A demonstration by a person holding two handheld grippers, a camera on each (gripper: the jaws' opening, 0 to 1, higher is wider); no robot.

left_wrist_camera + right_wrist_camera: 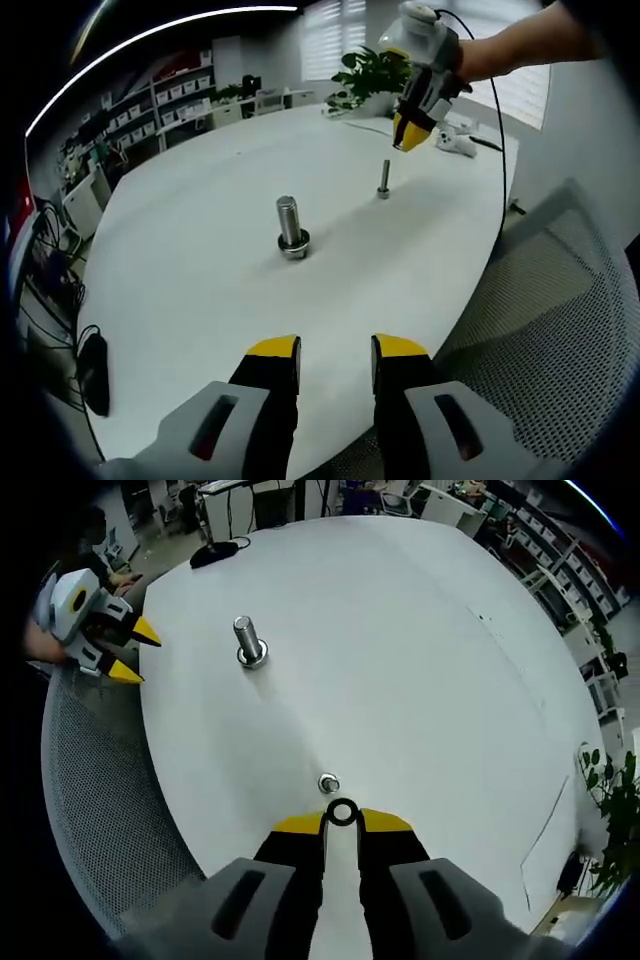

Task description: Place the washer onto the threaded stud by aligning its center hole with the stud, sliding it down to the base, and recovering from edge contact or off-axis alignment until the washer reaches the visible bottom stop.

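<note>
Pinched between the right gripper [342, 822] fingers, the washer [342, 812] hangs just short of the thin stud [328, 783], which stands upright on the tabletop [420, 660]; its hole looks off-axis. Well beyond the stud stands a thick bolt [248, 641]. Left gripper [336, 352] waits with fingers apart; its view shows the stud [384, 178] in profile.

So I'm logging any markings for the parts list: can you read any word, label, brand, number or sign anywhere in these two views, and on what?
No legible text.
Large bolt, small threaded stud, washer in the right gripper: no readable markings.
Left gripper: no markings seen.
Shelf boxes: any labels are too small and blurred.
</note>
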